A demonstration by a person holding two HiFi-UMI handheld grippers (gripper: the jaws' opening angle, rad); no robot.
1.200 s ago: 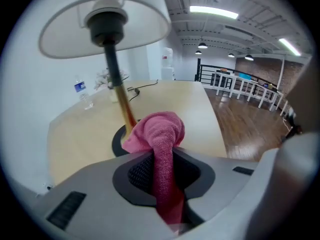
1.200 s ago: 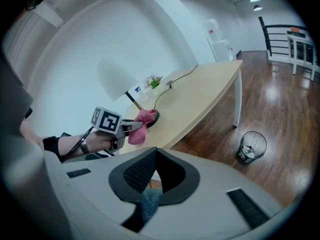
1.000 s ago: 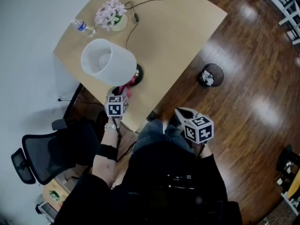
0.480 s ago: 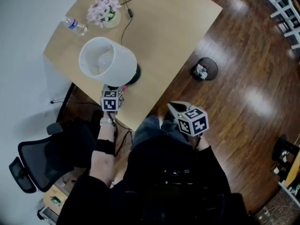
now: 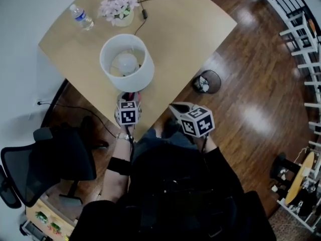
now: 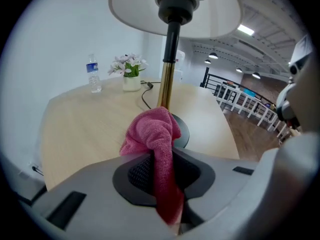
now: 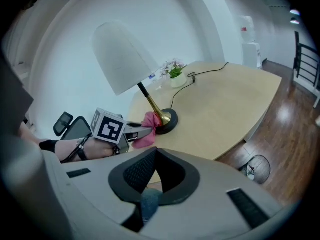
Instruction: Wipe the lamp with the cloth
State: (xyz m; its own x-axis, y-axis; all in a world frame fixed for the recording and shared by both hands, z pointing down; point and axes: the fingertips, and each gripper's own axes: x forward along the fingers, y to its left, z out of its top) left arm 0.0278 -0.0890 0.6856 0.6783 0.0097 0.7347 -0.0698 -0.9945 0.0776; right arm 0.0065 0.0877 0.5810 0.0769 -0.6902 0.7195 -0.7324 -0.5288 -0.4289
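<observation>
1. At the near edge of the pale wooden table (image 5: 190, 34), at 6 o'clock from the white-shaded brass table lamp (image 5: 141, 75) in the head view, the left hand-held gripper (image 5: 129, 102) pinches a pink woven cloth (image 6: 152, 134).
2. In the left gripper view the cloth runs up through the black padded hollow between the jaws and bunches out past their tips. The jaws are parted only by the fabric and press on it from both sides.
3. The lamp stands upright on the table. It has a white shade (image 6: 140, 9), a slim brass pole (image 6: 166, 81) and a round black base (image 6: 182, 130). The head view looks straight down into the shade at the round bulb (image 5: 125, 63).
4. The bunched end of the cloth sits at 12 o'clock from the left gripper's tips, in front of the foot of the pole and the base. The right gripper view shows it just beside the base, at the base's 9 o'clock. Whether it touches cannot be told.
5. The right hand-held gripper (image 7: 156, 149) is off the table edge, between 4 and 5 o'clock from the lamp and over the person's lap. Its tips are drawn together and it holds nothing.
6. On the table, a clear plastic water bottle (image 5: 80, 16) stands at 10 o'clock from the lamp and a small pot of pale pink flowers (image 5: 117, 6) at 12 o'clock. A thin black cable (image 5: 160, 0) trails past the pot.
7. On the dark wooden floor (image 5: 251, 84), a black mesh wastebasket (image 5: 205, 81) sits at 3 o'clock. A black office chair (image 5: 40, 159) stands between 7 and 8 o'clock.
</observation>
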